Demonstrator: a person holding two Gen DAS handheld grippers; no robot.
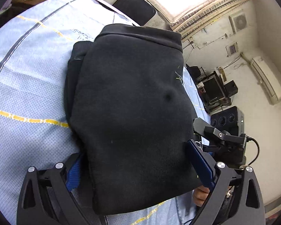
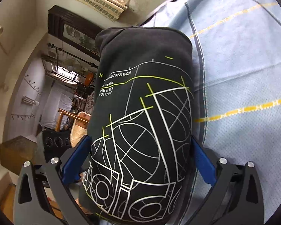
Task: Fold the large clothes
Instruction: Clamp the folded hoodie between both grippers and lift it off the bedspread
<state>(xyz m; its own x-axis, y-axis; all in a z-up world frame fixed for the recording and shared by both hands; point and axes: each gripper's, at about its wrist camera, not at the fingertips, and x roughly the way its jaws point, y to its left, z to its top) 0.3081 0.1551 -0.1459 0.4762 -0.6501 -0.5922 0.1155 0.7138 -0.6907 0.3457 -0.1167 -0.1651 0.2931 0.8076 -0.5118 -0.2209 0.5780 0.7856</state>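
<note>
A folded black sweatshirt (image 1: 129,101) fills the left wrist view; its plain back faces that camera. My left gripper (image 1: 136,168) is closed on its thick folded bundle, a blue finger (image 1: 73,176) on each side. In the right wrist view the sweatshirt (image 2: 140,112) shows white and yellow line graphics and lettering. My right gripper (image 2: 138,161) is closed on the bundle too, its blue fingers (image 2: 204,165) flanking it. The right gripper's body (image 1: 221,136) shows at the right of the left wrist view.
A light blue cloth (image 1: 28,78) with yellow and dark stripes covers the surface under the garment, also in the right wrist view (image 2: 243,75). A black chair back (image 1: 134,5) stands beyond it. Shelves with electronics (image 1: 215,91) and a speaker (image 1: 226,118) lie right.
</note>
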